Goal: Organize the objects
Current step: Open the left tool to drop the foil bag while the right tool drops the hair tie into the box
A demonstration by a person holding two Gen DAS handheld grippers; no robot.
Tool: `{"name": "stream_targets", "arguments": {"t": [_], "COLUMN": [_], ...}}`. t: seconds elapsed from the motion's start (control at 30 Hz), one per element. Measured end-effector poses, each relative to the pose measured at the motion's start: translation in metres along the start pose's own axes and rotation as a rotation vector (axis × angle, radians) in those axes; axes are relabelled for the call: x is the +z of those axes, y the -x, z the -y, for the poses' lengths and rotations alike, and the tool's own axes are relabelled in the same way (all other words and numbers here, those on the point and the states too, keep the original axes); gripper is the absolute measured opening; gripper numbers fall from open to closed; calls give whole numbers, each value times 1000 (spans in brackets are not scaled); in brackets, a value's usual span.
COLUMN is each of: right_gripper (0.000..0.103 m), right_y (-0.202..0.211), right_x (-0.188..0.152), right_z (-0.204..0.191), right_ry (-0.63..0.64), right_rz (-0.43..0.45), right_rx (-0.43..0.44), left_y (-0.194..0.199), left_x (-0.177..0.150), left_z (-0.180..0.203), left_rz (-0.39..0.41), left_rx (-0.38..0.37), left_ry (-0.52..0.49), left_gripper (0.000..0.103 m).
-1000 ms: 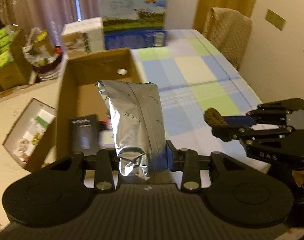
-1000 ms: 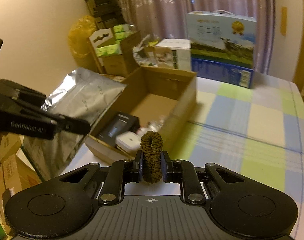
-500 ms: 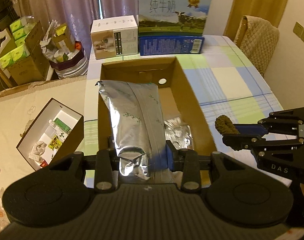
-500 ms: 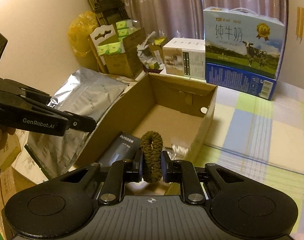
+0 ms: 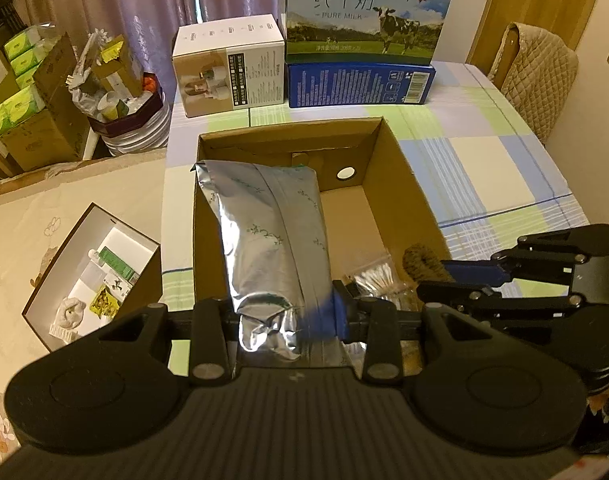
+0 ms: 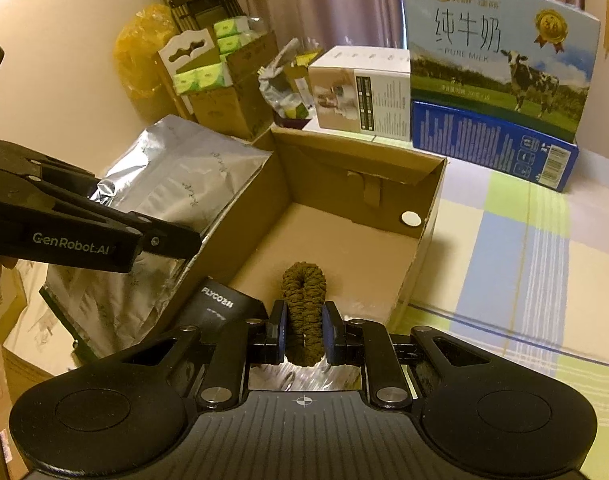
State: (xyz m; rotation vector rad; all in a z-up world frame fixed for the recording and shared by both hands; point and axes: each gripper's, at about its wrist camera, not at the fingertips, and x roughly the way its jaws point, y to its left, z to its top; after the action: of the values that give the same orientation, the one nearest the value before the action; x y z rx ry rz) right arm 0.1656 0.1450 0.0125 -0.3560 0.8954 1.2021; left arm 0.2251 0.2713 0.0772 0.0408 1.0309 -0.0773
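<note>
While both grippers hang over an open cardboard box on a checked tablecloth, the left gripper clamps the lower end of a silver foil bag, which leans over the box's left wall. Beside it, the right gripper is closed tight on a brown braided hair tie above the box's near end, where a black carton and a packet of cotton swabs lie. A milk carton stands behind.
</note>
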Motion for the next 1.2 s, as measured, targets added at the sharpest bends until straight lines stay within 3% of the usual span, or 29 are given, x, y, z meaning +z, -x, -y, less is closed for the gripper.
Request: {"name": "stream_targets", "arguments": {"t": [0.27,0.37,0.83,0.87,0.9,0.97,1.2], "right_gripper": [15,15,15,19,37,55,55], "right_y": [-15,-17,-16,-16,-16,-14,-9], "right_x": [8,9,14,15,16,17,17], "right_z": [8,10,9,10,10,12,21], "right_ry": [-6,-7,-17,-22,-24,-35,-78], "right_rz": [-4,-4,25,41,54,90,111], "right_rx": [0,-3,11,11,15,18,19], "left_y": [-24,-23,-12,-11,-10,-8,-1], "left_x": [11,17,10,9,8,7,-1], "left_z": [-7,-10,-25,-26,-28,-29,-33], "left_rz": [6,33,56,57,58,62,76], "left_rx": [1,2,22,23,24,24,25], "left_ry": [16,31,56,59,60,67,84], "left_gripper": [32,38,39,39,39,41,45]}}
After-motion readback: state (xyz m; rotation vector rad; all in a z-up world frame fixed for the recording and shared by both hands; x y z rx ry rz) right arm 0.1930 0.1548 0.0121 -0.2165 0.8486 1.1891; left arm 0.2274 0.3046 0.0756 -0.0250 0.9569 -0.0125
